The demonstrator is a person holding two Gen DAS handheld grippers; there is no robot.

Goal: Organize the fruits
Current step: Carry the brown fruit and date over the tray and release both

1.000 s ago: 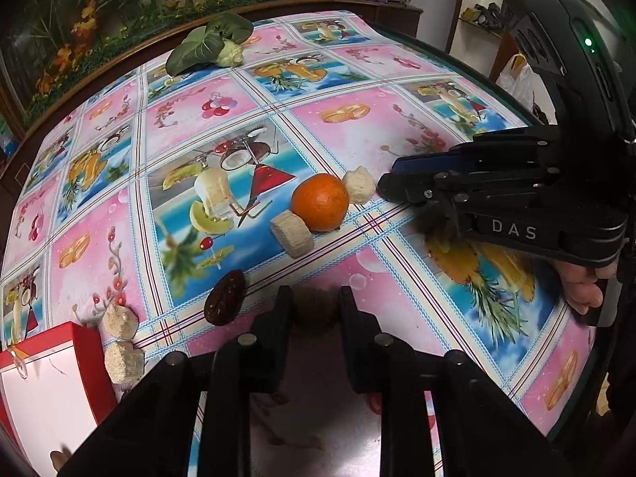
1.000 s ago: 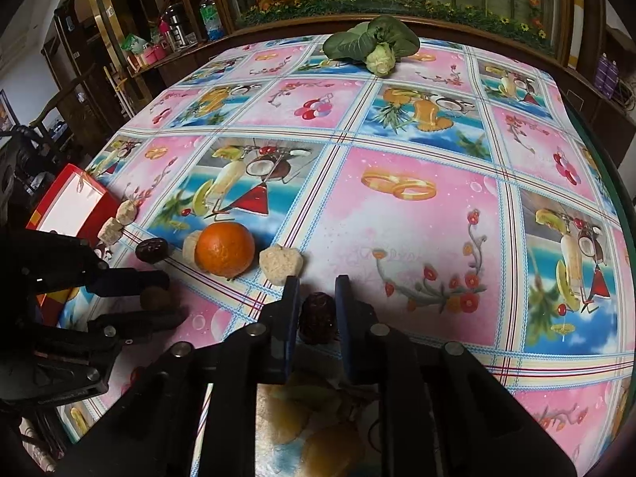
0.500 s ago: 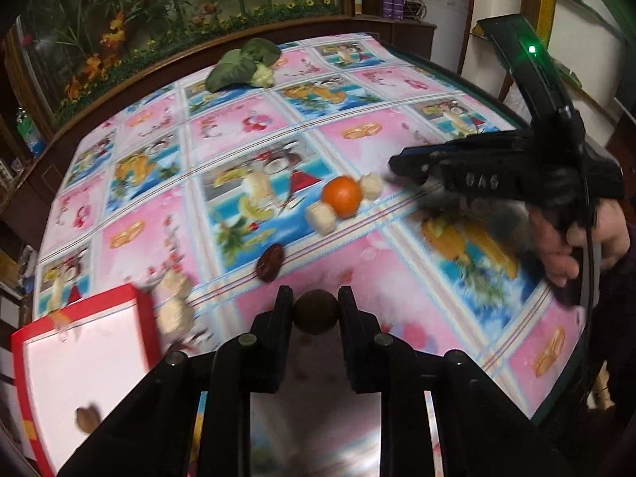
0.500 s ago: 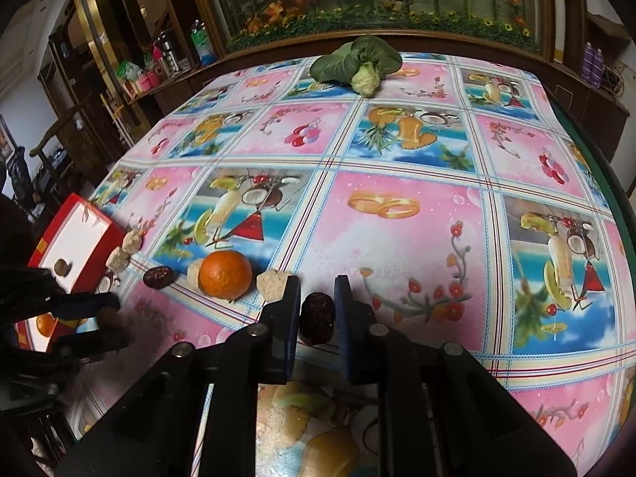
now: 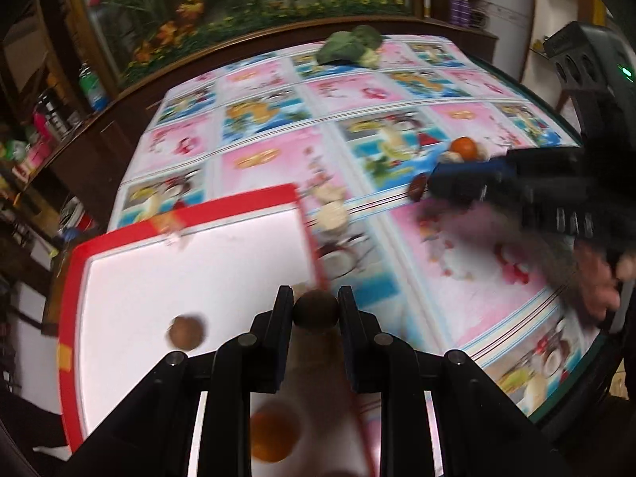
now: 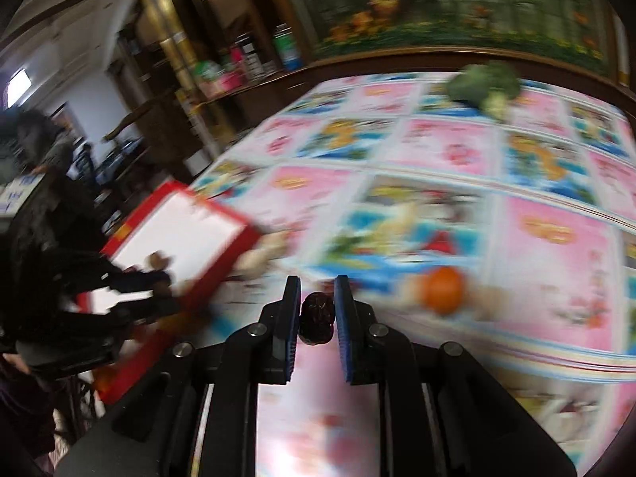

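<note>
Brown round fruit (image 5: 315, 309) clamped in left gripper (image 5: 315, 310) | right gripper (image 6: 317, 312) clamps dark date (image 6: 317, 317) — red box's (image 5: 190, 214) orange (image 5: 274, 431) left-view only

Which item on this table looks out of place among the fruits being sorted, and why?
The leafy green vegetable at the table's far edge stands out: it is a vegetable, lying alone, far from the orange and the red box. Nothing looks spilled or damaged, though blur hides fine detail.

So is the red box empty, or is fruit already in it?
Not empty. The red box already holds a round brown fruit and an orange on its white floor.
</note>
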